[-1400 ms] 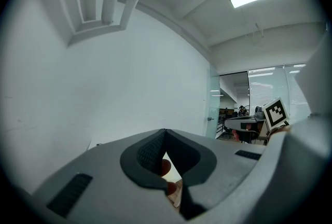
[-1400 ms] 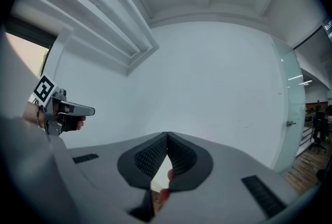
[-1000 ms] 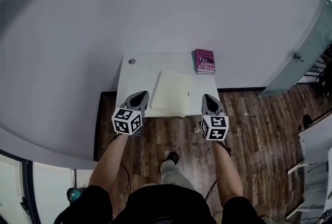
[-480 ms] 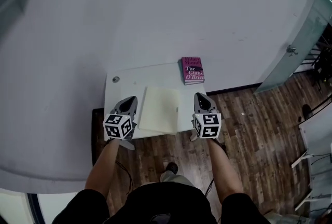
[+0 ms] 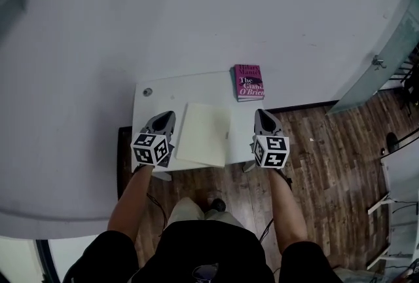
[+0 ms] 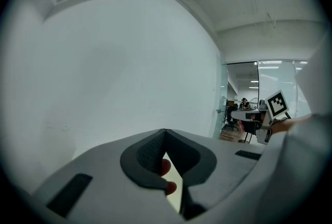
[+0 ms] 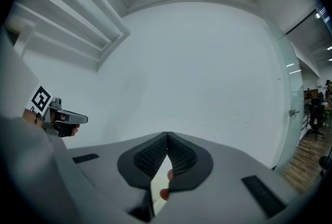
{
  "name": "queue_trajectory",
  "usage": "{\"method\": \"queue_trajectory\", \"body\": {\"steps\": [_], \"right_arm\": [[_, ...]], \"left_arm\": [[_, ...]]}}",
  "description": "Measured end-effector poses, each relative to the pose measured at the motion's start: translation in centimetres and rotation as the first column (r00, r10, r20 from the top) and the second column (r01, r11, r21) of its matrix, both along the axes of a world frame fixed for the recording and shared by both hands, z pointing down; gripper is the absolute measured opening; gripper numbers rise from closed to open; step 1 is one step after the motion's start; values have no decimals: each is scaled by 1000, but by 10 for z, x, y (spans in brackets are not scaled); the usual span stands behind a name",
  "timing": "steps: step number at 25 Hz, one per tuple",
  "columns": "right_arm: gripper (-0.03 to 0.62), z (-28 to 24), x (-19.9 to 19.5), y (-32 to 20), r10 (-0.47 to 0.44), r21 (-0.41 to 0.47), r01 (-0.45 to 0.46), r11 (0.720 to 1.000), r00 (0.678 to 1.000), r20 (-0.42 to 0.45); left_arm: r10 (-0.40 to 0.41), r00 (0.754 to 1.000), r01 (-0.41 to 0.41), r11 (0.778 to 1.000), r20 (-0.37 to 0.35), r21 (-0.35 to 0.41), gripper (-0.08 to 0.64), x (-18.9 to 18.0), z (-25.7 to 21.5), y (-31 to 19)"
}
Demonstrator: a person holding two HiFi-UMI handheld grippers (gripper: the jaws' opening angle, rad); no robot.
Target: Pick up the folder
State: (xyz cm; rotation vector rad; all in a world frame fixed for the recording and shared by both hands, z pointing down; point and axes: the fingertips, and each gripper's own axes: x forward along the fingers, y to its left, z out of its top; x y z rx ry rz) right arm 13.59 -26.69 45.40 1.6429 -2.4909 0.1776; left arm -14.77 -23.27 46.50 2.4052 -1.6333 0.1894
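A pale yellow folder point(image 5: 204, 134) lies flat on a small white table point(image 5: 157, 95), reaching to its front edge. My left gripper point(image 5: 167, 116) hangs over the table just left of the folder, apart from it. My right gripper point(image 5: 262, 114) is just right of the folder, near the table's right edge. Both are shut with nothing between their jaws, as the left gripper view point(image 6: 165, 131) and the right gripper view point(image 7: 167, 135) also show. Each gripper view shows the other gripper's marker cube, the right one point(image 6: 277, 105) and the left one point(image 7: 41, 99).
A pink book point(image 5: 249, 82) lies at the table's far right corner. A small round fitting point(image 5: 148, 92) sits at its far left. The table stands against a white wall point(image 5: 196, 6). Wooden floor point(image 5: 327, 164) and a glass partition point(image 5: 393, 46) lie to the right.
Both grippers have moved forward from the table's front edge to either side of the folder. The person has stepped closer to the table.
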Motion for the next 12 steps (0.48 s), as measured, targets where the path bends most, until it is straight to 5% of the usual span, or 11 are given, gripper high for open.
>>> {"method": "queue_trajectory", "body": {"steps": [12], "right_arm": [[23, 53, -17, -31, -4, -108, 6, 994, 1000, 20]], "left_arm": [[7, 1000, -6, 997, 8, -78, 14, -11, 49, -36]]}}
